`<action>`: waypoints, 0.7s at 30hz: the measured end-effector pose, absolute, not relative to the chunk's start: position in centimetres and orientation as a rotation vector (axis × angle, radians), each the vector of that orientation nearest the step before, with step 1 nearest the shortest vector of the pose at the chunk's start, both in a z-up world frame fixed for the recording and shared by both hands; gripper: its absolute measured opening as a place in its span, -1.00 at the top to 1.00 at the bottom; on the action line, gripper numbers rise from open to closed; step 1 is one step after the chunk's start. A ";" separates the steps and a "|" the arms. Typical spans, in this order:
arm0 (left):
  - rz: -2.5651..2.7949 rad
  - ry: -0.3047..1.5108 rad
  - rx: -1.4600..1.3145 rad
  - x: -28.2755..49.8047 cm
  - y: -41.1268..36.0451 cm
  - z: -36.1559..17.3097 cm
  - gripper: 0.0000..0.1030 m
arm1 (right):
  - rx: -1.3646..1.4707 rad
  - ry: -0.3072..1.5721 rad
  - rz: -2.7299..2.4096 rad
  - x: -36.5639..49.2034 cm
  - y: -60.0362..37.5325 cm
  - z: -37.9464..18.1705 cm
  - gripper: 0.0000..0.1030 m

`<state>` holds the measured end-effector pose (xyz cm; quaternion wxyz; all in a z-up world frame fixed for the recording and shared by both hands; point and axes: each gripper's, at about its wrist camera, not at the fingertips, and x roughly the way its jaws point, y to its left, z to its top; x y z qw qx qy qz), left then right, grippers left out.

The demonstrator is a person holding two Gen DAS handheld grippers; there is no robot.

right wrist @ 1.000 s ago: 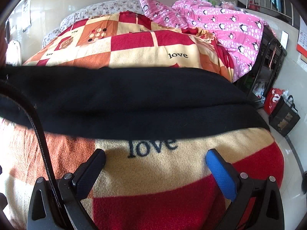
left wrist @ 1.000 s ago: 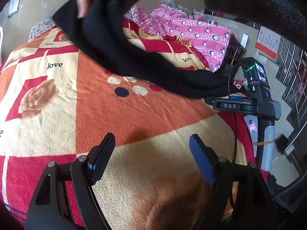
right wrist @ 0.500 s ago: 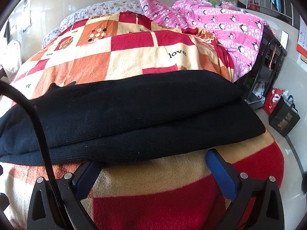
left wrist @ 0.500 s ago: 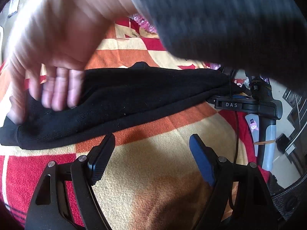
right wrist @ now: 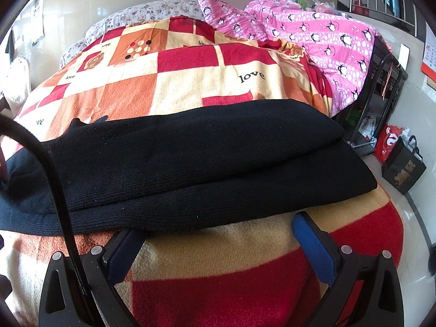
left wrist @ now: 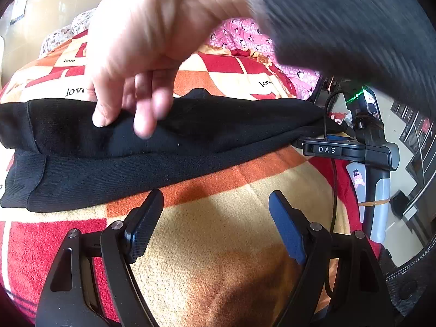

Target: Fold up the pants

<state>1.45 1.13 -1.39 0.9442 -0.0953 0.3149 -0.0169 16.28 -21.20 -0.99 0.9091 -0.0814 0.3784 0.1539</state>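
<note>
Black knit pants [left wrist: 169, 147] lie folded lengthwise across the checkered blanket [left wrist: 218, 259], one layer on top of the other. They also show in the right wrist view [right wrist: 207, 163]. A bare hand [left wrist: 141, 62] hovers over them, fingertips touching the top layer. My left gripper [left wrist: 216, 218] is open and empty, resting on the blanket just in front of the pants. My right gripper [right wrist: 218, 234] is open and empty, its fingertips at the pants' near edge. The right gripper's body [left wrist: 362, 150] shows lying at the right end of the pants.
A pink penguin quilt [right wrist: 313, 35] is piled at the far right of the bed. A black cable [right wrist: 54, 179] crosses the right wrist view. A black rack [right wrist: 381, 98] and bags [right wrist: 400, 163] stand on the floor past the bed's right edge.
The pants came down from the air and now lie flat and folded on the blanket. The hand has lifted from pressing them to hovering. Both grippers stayed still.
</note>
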 end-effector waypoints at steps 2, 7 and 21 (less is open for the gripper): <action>-0.035 0.646 -0.198 1.6 1.2 -1.4 -0.56 | -0.168 0.781 0.317 16.3 -21.2 -1.0 -1.00; -0.031 0.657 -0.207 2.0 1.5 -1.6 -0.56 | -0.168 0.779 0.317 16.0 -21.1 -1.0 -1.00; -0.024 0.659 -0.215 2.4 1.7 -1.5 -0.56 | -0.168 0.780 0.317 15.9 -21.2 -1.1 -1.00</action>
